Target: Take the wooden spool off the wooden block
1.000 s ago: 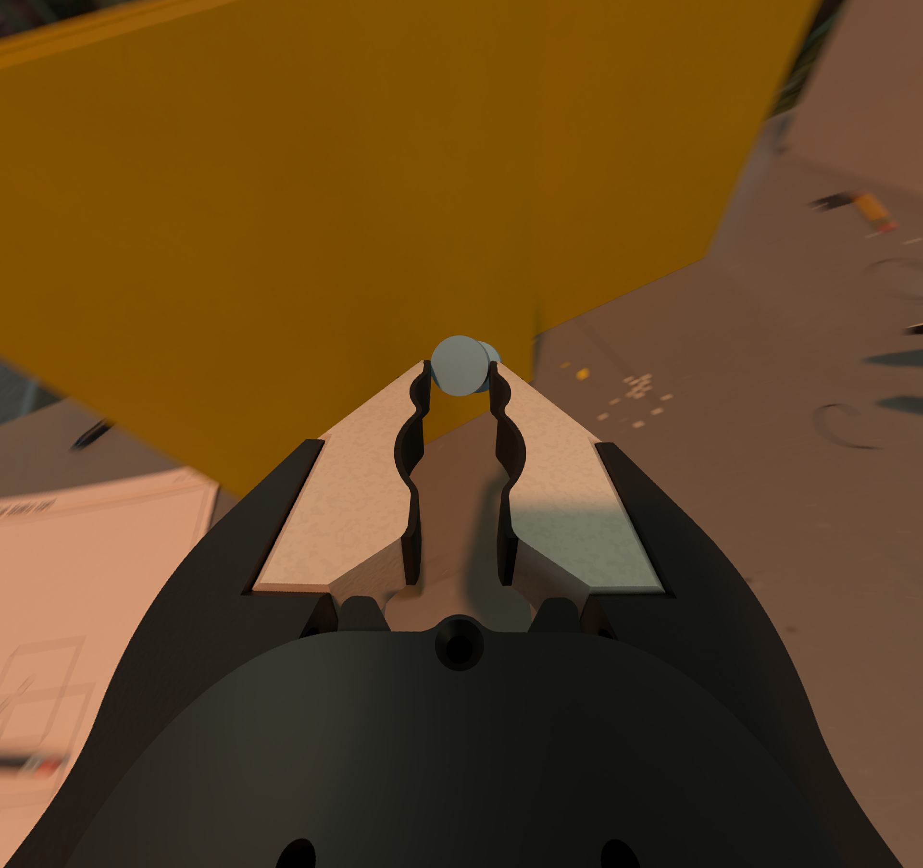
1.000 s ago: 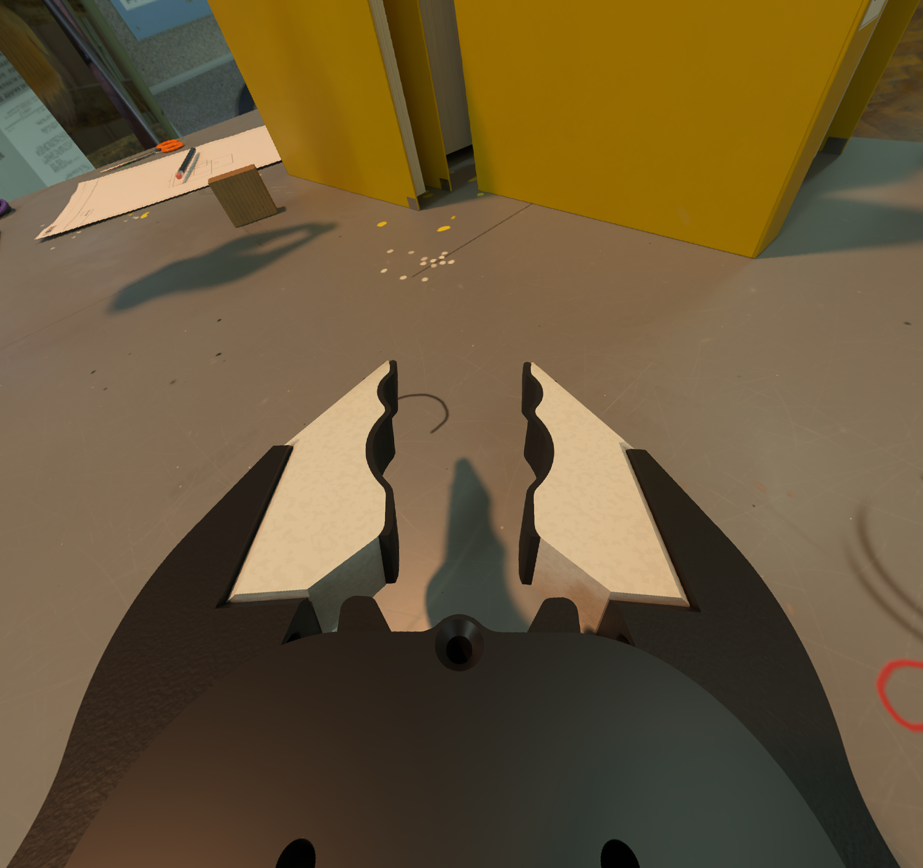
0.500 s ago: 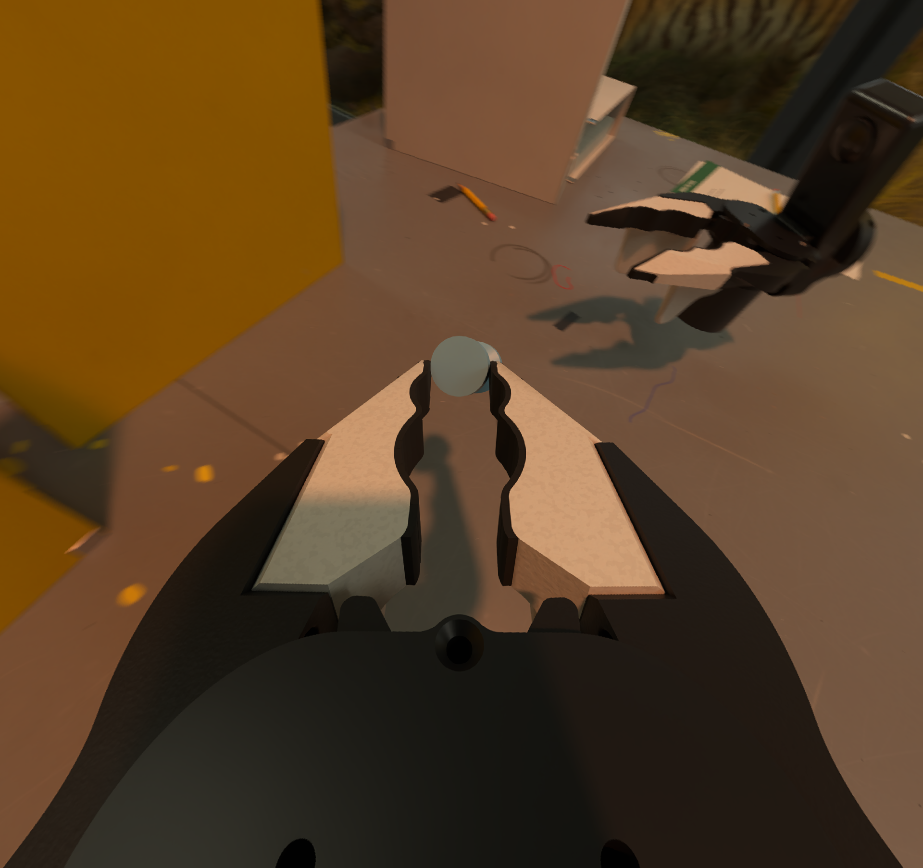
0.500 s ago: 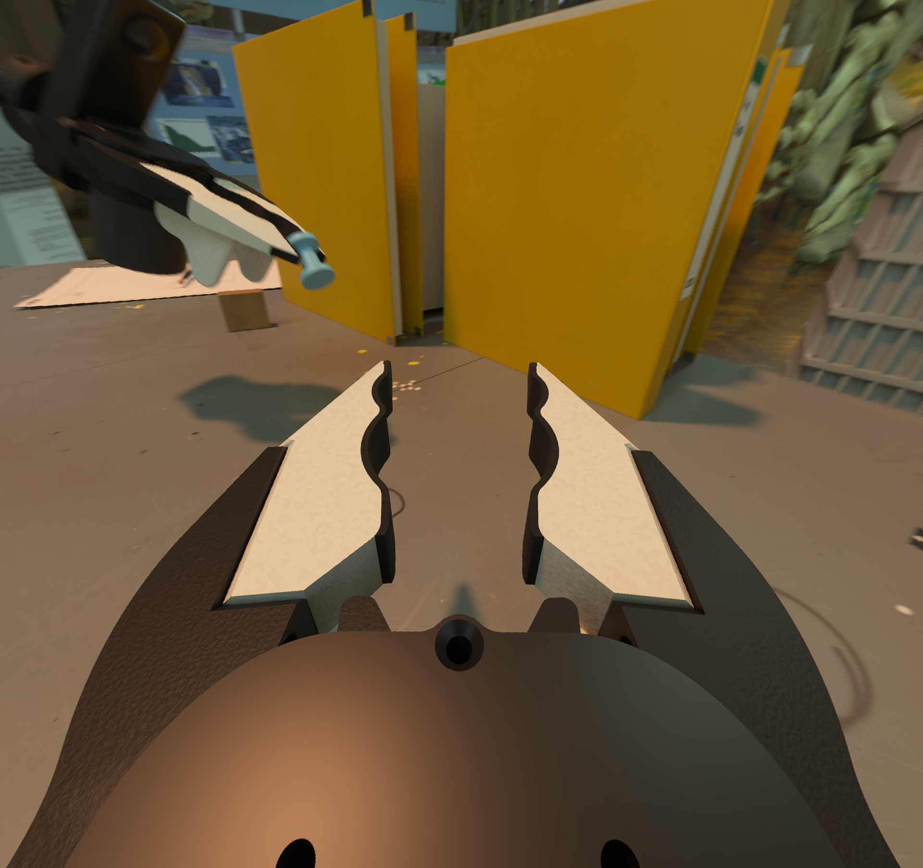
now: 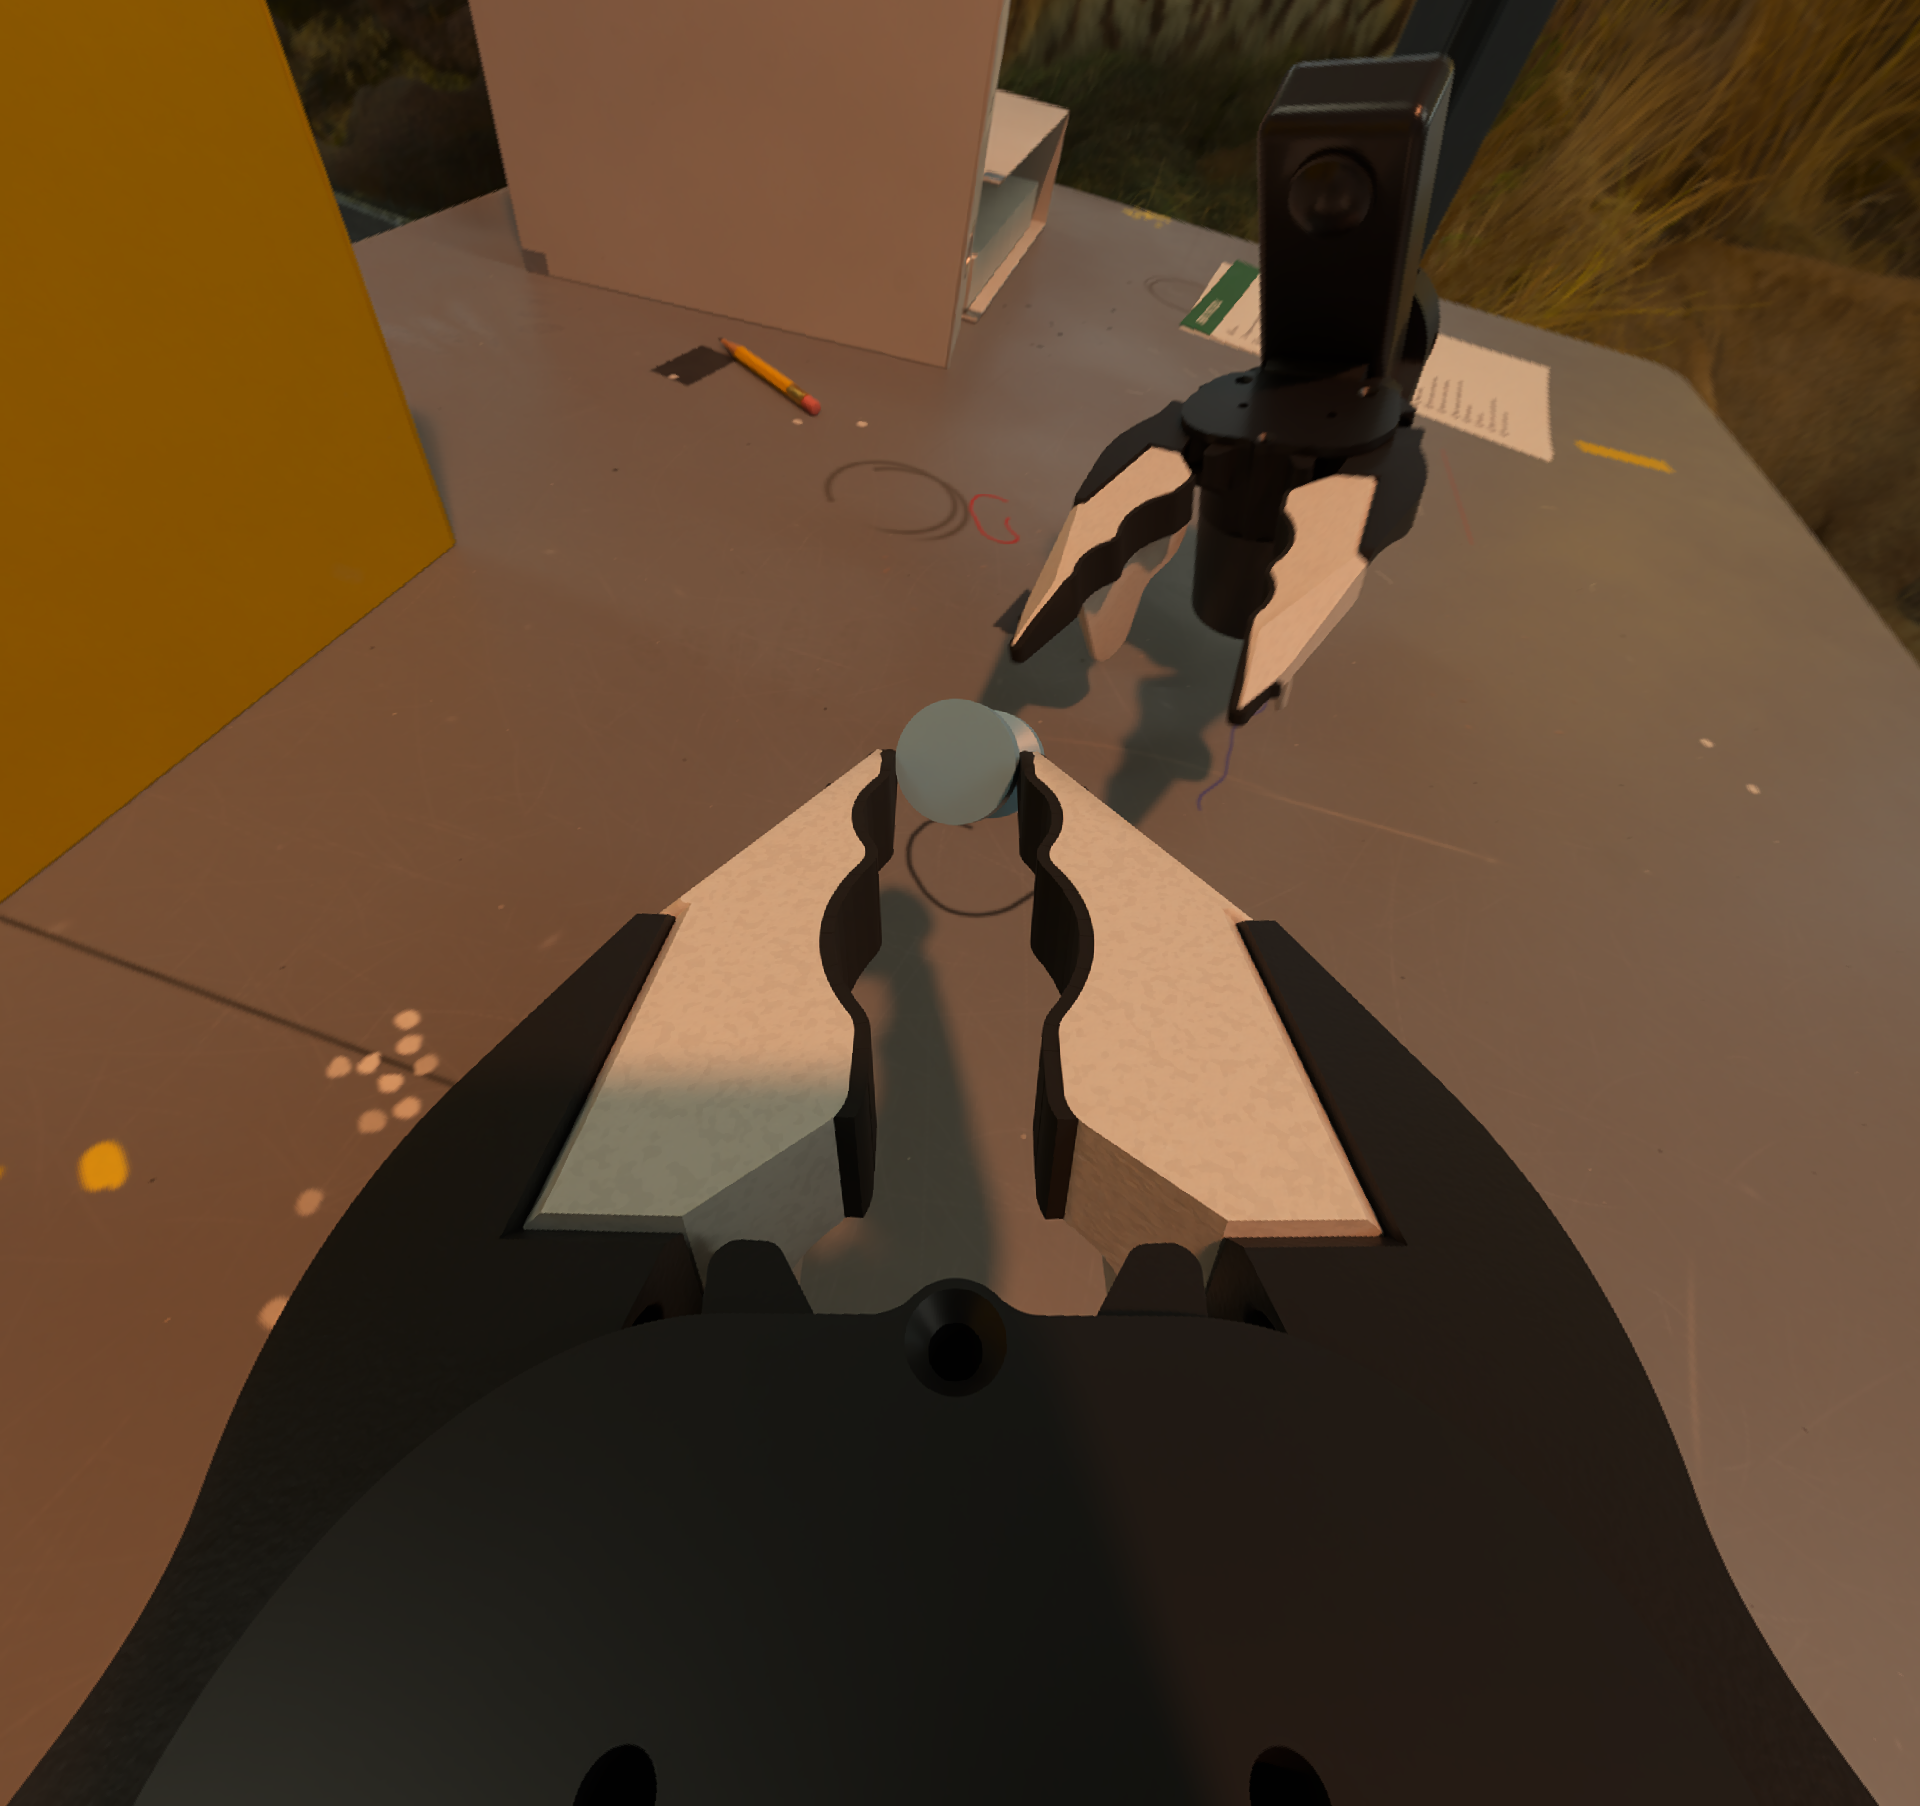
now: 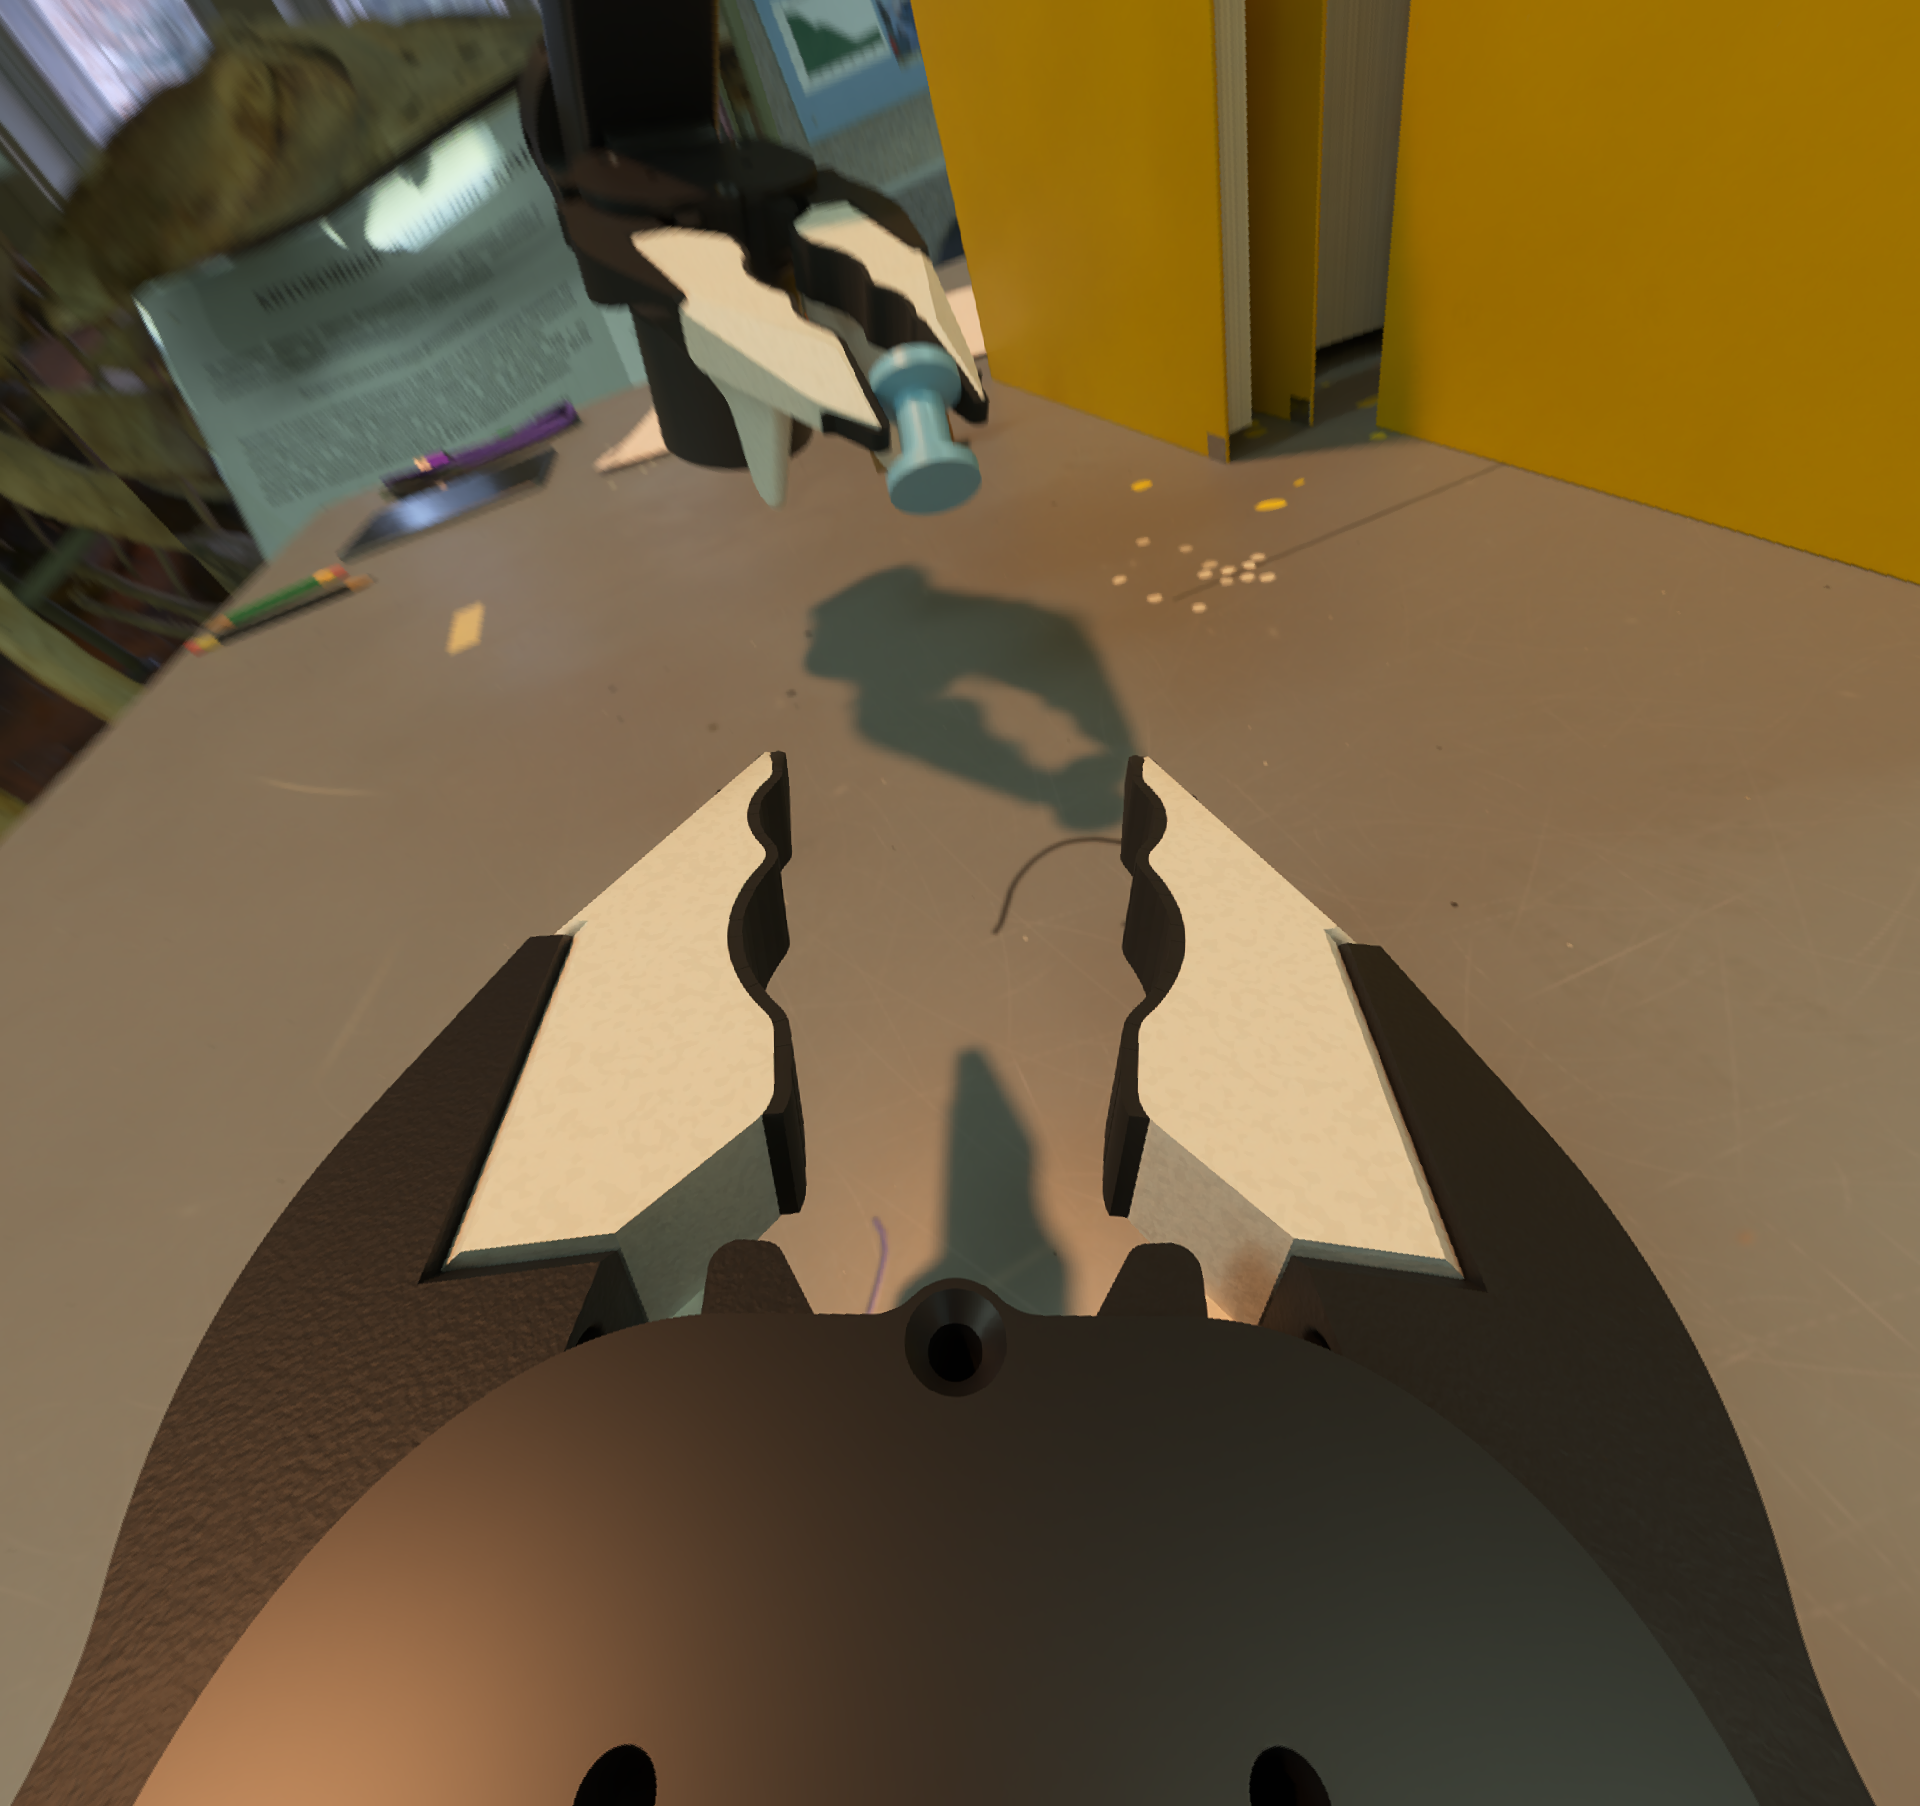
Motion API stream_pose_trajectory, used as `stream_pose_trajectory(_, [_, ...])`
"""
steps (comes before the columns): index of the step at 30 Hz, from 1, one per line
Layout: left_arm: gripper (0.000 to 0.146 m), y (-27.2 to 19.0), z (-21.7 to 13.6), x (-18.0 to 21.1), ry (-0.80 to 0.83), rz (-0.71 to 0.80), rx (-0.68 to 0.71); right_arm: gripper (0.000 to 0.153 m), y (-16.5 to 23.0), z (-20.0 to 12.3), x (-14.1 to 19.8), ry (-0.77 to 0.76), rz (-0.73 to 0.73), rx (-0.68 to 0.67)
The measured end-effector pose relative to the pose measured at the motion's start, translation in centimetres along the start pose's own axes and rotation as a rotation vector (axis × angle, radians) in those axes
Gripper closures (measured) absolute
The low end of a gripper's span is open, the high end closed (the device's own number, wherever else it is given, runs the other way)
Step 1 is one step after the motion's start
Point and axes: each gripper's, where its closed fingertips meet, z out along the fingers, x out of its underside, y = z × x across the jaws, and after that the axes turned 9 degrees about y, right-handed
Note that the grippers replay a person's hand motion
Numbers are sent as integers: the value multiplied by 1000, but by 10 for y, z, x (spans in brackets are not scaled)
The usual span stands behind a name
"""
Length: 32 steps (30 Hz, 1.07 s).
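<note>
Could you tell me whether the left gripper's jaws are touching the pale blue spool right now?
Touching. The right wrist view shows the spool pinched at the tips of the left gripper, one end sticking out, raised above the table.

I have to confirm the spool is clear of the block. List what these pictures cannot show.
- Block: in neither view.
- Spool in the left gripper: left wrist view shows only one round end; the fingers cover its stem.
- Sheet: right wrist view, blurred.
- Yellow panels: tops cut off by the frame edge.

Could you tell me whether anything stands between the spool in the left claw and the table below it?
Nothing visible does. The left claw holds the spool in the air, and the table beneath it carries only the claw's shadow. The open right claw hangs apart, to one side.
</note>
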Motion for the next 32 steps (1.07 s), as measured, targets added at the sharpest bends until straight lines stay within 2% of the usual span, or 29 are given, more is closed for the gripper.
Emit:
stream_pose_trajectory(2, [123,-4,-1,-2,-26,-7,34,86,-5,5,10,67,-36,53])
stream_pose_trajectory(6, [123,-9,-2,-5,-37,1,58,81,-23,10,25,219,-202,282])
stream_pose_trajectory(9, [123,-12,-2,-6,-39,20,56,84,-19,12,27,248,-301,312])
stream_pose_trajectory(10, [123,-12,-1,-7,-41,16,58,94,-16,13,29,260,-316,304])
stream_pose_trajectory(12, [123,-11,-1,-7,-44,9,51,129,-14,12,28,268,-333,302])
stream_pose_trajectory(15, [123,-7,-2,-5,-46,5,27,135,-16,9,22,236,-308,318])
stream_pose_trajectory(18, [123,-6,-2,-4,-50,-7,35,135,-17,6,18,198,-262,306])
stream_pose_trajectory(19, [123,-6,-2,-4,-51,-5,33,131,-16,7,18,186,-243,287])
stream_pose_trajectory(21, [123,-4,-2,-3,-47,8,15,112,-17,8,19,185,-196,257])
stream_pose_trajectory(22, [123,-3,-2,-3,-41,12,8,110,-17,8,19,190,-185,254])
stream_pose_trajectory(26, [123,-1,-2,-2,-49,2,1,120,-20,3,14,169,-199,286])
stream_pose_trajectory(29, [123,-3,-5,-5,-82,-26,40,121,-23,4,19,198,-184,293])
stream_pose_trajectory(30, [123,-3,-5,-6,-93,-33,54,118,-25,5,20,202,-186,300])
stream_pose_trajectory(32, [123,-4,-6,-7,-104,-39,64,103,-25,5,17,187,-197,319])
